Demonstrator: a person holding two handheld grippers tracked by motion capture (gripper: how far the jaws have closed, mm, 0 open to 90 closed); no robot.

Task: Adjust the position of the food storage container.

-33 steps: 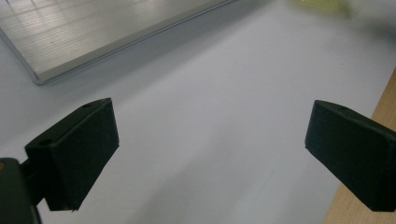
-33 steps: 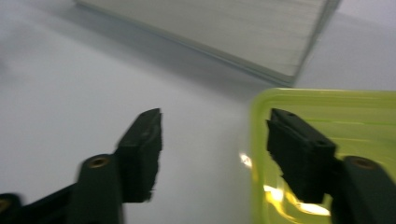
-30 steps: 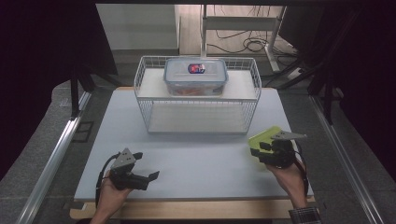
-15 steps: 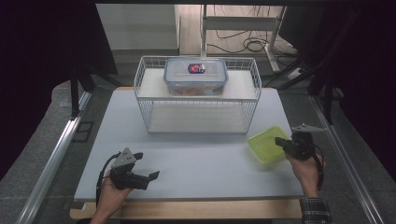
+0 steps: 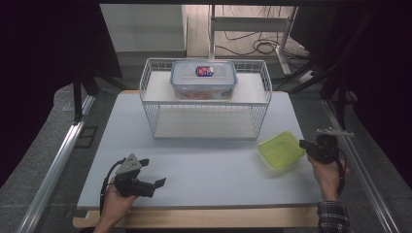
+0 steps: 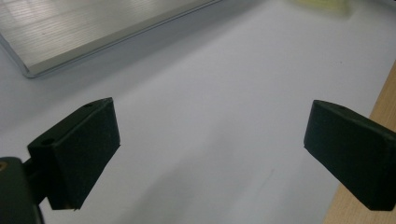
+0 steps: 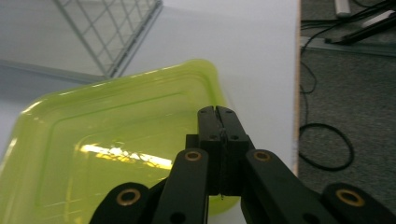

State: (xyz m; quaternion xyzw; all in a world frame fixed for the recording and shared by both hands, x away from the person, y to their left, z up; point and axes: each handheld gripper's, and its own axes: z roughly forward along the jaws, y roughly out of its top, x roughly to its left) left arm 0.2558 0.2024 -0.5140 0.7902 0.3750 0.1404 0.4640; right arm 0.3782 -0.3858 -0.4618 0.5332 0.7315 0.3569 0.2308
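The right tool (image 7: pixel 218 112), jaws pressed together, sits at the green lid's (image 5: pixel 281 150) right edge — a nudge could slide it; the left tool (image 5: pixel 145 183) gapes.

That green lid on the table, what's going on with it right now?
A person holds a gripper in each hand at a white table. The right gripper is at the edge of the yellow-green lid, which lies flat on the table beside the wire basket; its jaws are closed, though whether they pinch the rim is hard to tell. The left gripper rests open near the front edge. A clear lidded container sits on top of the basket.
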